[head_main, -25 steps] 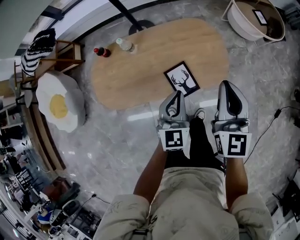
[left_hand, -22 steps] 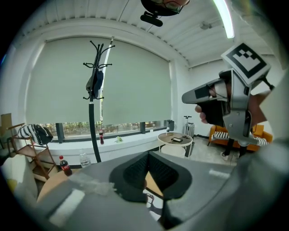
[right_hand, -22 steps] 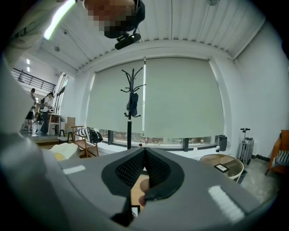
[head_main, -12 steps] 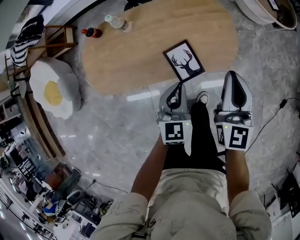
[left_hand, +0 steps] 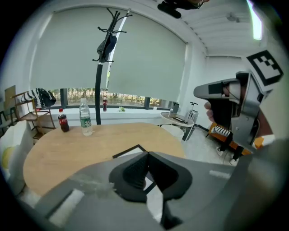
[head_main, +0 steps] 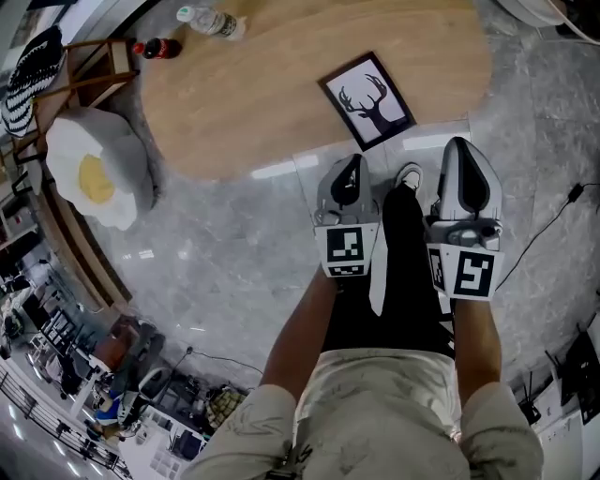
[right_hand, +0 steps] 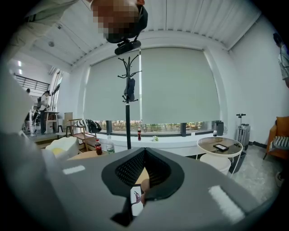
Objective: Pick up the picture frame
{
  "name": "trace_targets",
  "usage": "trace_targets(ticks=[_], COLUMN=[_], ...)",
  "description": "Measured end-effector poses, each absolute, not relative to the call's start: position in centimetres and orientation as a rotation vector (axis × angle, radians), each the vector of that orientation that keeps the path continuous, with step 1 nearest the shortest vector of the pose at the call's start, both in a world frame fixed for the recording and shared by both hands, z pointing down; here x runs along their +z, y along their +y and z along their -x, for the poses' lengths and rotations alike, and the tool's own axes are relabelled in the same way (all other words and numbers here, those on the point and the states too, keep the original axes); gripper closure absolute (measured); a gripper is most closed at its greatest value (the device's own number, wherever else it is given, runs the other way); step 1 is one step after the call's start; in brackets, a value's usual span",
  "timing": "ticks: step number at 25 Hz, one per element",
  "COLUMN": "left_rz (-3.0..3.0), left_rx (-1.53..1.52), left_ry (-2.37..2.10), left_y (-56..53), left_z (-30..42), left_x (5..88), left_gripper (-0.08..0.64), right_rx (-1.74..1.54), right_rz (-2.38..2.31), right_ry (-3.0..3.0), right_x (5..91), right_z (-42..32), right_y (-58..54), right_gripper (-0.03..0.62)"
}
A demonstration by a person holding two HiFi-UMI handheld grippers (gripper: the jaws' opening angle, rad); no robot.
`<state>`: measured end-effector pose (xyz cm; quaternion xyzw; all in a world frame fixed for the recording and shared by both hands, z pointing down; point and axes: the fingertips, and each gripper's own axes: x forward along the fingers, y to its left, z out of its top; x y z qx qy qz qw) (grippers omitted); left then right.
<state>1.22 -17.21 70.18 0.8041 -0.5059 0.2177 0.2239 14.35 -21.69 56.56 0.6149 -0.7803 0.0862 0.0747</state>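
Note:
The picture frame (head_main: 367,99), black-edged with a deer-head print, lies flat near the front edge of the oval wooden table (head_main: 234,103). My left gripper (head_main: 352,166) is shut and empty, held just short of the table's edge and pointing at the frame. In the left gripper view the frame's black corner (left_hand: 128,151) shows just past the closed left gripper (left_hand: 147,155). My right gripper (head_main: 461,148) is level with the left one, to the right of the frame, and it is shut on nothing. In the right gripper view a strip of the frame (right_hand: 135,198) shows below the right gripper (right_hand: 144,151).
A water bottle (head_main: 208,19) and a cola bottle (head_main: 155,47) stand at the table's far left. A fried-egg cushion (head_main: 94,178) and a wooden chair (head_main: 89,70) sit left of the table. A coat stand (left_hand: 100,67) rises behind it, with a round side table (right_hand: 220,146) at right.
Both grippers have come down toward the table's height, side by side and still shut. In the head view the table and the frame have slid toward the top of the picture.

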Motion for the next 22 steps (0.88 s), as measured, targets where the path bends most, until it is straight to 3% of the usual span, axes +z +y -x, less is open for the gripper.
trace_targets(ticks=[18, 22], left_rz=[-1.768, -1.753], left_rx=[0.467, 0.46], left_ry=[-1.262, -1.244], left_y=[-14.1, -13.8], left_z=[-0.5, -1.1], left_x=[84.0, 85.7], left_gripper=[0.554, 0.52], right_rx=[0.299, 0.304], right_rz=[-1.772, -1.764], right_ry=[-2.33, -2.326], right_x=[64.8, 66.1], right_z=[-13.3, -13.5], right_y=[-20.9, -20.7], right_gripper=[0.591, 0.591])
